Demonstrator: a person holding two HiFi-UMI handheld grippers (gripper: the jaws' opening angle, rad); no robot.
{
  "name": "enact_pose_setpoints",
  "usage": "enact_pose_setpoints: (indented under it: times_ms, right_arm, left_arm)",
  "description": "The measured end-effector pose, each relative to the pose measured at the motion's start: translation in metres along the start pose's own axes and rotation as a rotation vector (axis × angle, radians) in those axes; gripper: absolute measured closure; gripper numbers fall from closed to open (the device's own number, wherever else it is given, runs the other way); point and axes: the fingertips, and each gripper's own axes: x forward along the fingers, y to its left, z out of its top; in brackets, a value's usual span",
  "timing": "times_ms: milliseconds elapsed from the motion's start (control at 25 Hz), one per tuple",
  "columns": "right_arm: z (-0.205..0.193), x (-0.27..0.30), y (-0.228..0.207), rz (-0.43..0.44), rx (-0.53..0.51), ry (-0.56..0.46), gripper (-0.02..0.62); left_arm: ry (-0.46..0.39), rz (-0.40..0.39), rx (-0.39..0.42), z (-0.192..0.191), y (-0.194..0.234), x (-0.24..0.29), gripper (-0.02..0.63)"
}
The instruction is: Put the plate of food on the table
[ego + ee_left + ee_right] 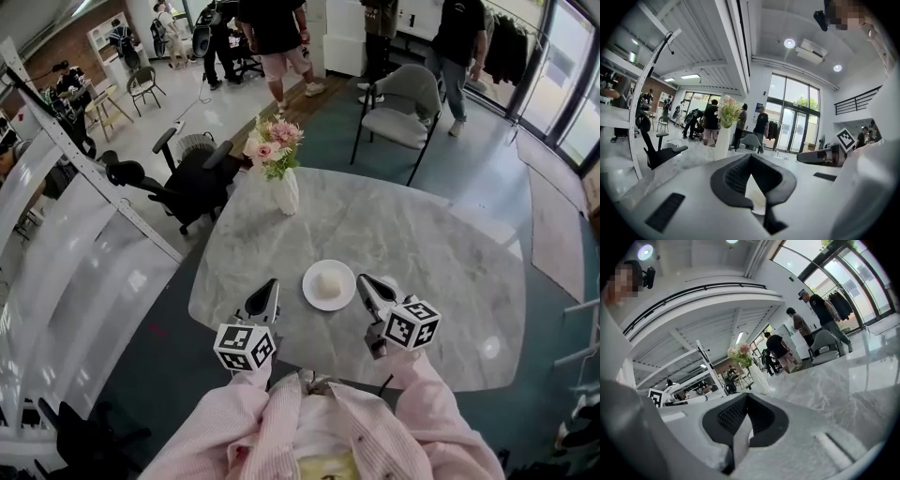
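Daylight is pouring in through the tall windows (pixel 787 110), and round ceiling lamps (pixel 789 43) are glowing overhead. The marble table (pixel 422 248) is catching pale glare and throwing soft shadows. Fisheye distortion is bending every edge, black corners are ringing both gripper views, and the near foreground is blurring.

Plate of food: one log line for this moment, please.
plate: on table | food: on plate | left gripper: shut, empty | right gripper: shut, empty
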Motion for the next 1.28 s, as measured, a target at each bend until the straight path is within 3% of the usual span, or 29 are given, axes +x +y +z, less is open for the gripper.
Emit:
enact_pose_setpoints:
  times_ms: [520,1280]
  right_arm:
    - [0.027,-0.01,0.002,-0.016,-0.067,-0.101,0.591]
    - [0.031,-0.009,-0.011,-0.055,-0.101,-0.105,0.591]
  left_arm:
    - [-0.061,0.027,0.056,0.024,0.008,-0.009,0.609]
    - [-0.08,0.056,0.044,0.031,0.023,-0.005,0.609]
